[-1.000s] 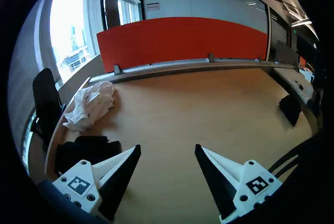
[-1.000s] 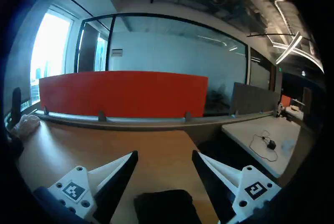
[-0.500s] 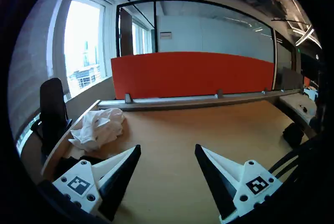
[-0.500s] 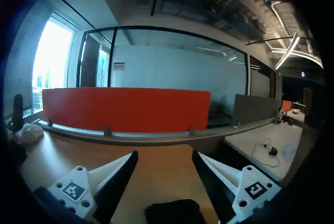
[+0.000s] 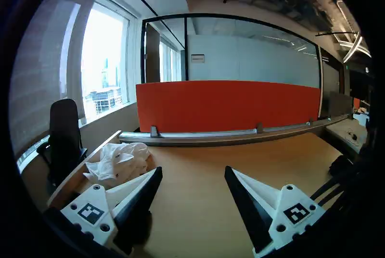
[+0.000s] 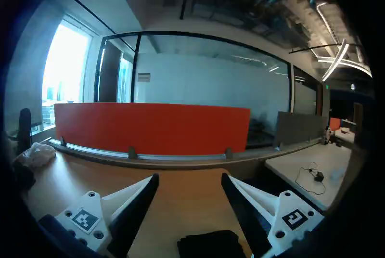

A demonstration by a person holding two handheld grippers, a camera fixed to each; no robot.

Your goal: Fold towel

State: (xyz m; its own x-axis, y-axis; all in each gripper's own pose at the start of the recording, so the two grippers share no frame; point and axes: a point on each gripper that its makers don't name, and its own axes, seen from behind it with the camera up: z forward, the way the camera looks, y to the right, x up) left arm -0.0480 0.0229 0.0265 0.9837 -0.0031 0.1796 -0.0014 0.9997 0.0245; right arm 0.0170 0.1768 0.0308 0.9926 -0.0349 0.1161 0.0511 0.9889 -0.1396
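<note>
A crumpled white towel (image 5: pixel 118 159) lies at the far left of the wooden desk (image 5: pixel 202 181), just beyond my left gripper's (image 5: pixel 192 200) left finger. That gripper is open and holds nothing. In the right gripper view the same white towel (image 6: pixel 34 154) is small at the far left edge. My right gripper (image 6: pixel 188 205) is open too, with nothing between its fingers. A folded black cloth (image 6: pixel 211 244) lies on the desk close below and between the right gripper's fingers.
An orange divider panel (image 5: pixel 226 104) on a metal rail runs along the desk's back edge. A black chair (image 5: pixel 65 137) stands by the window at the left. A white table (image 6: pixel 308 171) with a cable sits to the right. A dark object (image 5: pixel 339 164) lies at the desk's right edge.
Both views have tilted upward and sunk closer to the desk. The white towel now sits lower and nearer my left gripper; the black cloth slid toward the bottom of the right gripper view.
</note>
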